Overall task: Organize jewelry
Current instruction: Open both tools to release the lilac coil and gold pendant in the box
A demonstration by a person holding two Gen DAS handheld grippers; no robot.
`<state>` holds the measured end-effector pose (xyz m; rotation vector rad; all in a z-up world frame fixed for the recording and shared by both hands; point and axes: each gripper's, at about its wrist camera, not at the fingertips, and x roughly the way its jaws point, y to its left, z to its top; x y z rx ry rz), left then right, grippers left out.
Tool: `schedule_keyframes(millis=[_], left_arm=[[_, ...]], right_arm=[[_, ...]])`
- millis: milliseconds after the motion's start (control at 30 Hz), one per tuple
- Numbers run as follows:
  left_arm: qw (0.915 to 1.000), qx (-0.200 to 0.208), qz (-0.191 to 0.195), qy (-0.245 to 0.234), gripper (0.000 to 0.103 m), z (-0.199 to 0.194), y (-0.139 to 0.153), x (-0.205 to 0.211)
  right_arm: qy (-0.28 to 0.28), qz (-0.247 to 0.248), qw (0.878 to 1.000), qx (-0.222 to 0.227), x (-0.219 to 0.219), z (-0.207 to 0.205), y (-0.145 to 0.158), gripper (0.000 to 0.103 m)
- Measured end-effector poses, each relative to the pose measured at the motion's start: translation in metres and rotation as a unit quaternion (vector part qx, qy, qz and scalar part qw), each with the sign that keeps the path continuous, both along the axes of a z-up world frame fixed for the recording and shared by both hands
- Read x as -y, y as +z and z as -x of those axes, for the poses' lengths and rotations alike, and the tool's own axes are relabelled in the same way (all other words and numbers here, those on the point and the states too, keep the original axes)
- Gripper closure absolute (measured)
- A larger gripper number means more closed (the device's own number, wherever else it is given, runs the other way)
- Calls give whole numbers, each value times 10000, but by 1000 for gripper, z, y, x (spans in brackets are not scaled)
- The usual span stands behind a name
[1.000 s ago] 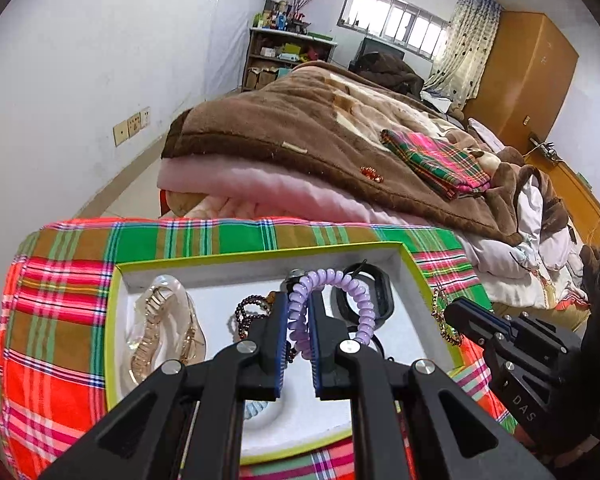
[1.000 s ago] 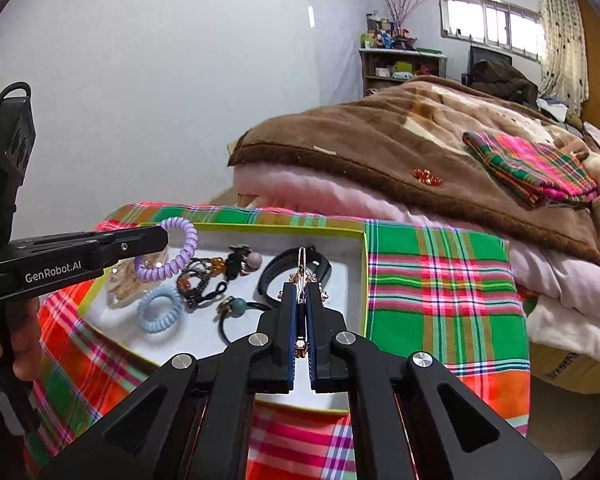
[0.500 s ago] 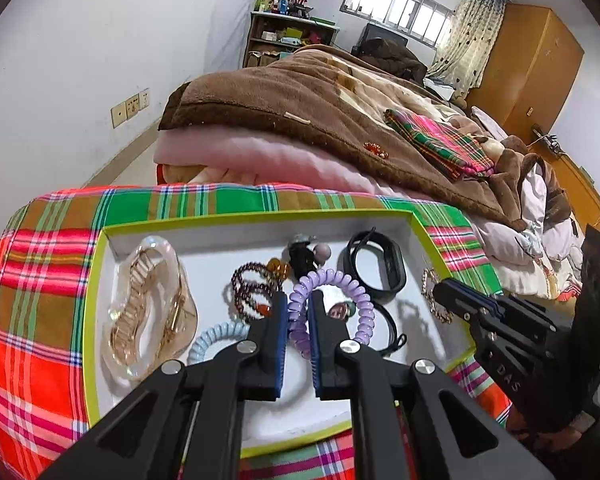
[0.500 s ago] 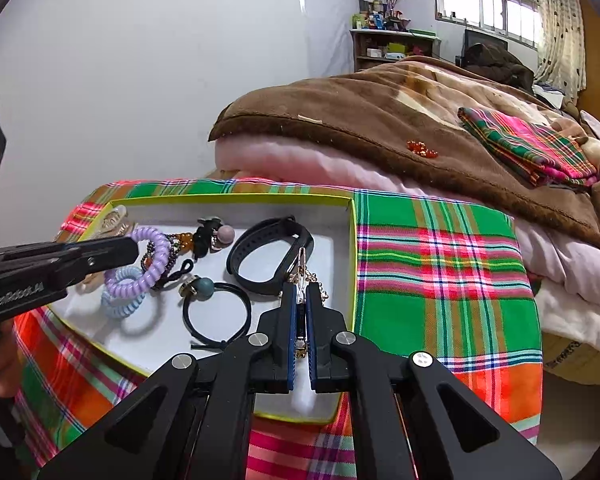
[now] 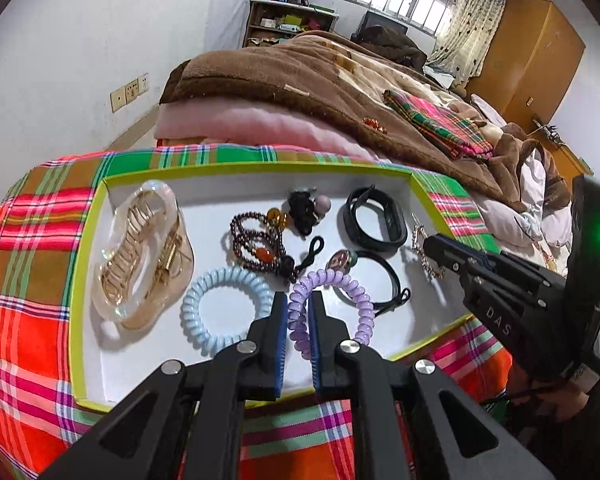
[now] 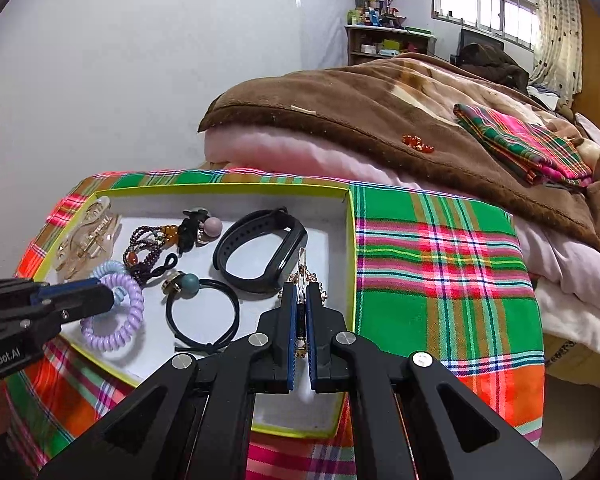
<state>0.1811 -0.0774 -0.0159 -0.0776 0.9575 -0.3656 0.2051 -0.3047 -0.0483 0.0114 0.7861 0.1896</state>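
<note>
A white tray with a yellow-green rim (image 5: 76, 280) (image 6: 350, 240) sits on a plaid cloth. My left gripper (image 5: 299, 300) is shut on a purple spiral hair tie (image 5: 352, 296) (image 6: 116, 320), held low over the tray's front. My right gripper (image 6: 299, 292) (image 5: 430, 242) is shut on a gold chain earring (image 6: 302, 268) (image 5: 418, 232) over the tray's right side. In the tray lie a clear hair claw (image 5: 140, 256), a blue spiral tie (image 5: 220, 304), a dark bead bracelet (image 5: 256, 244), a black wristband (image 5: 376, 220) (image 6: 260, 256) and a black elastic with a bead (image 6: 204, 308).
The plaid cloth (image 6: 440, 264) covers the table. Behind it is a bed with a brown blanket (image 6: 380, 120) and a folded plaid cloth (image 6: 520, 144). A white wall stands to the left. A wooden wardrobe (image 5: 532, 60) is at the far right.
Both grippers have come down and closer to the tray, each still holding its piece. The purple tie now hangs just above the tray floor beside the blue tie.
</note>
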Motion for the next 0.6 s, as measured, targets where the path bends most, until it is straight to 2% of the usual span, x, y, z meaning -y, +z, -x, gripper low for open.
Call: schedule_keyframes(millis=[600], left_arm=[[9998,-180,-106,32,92,-1,-11,3]], right_arm=[[-33,77,10000,5,-2,-3,-4,99]])
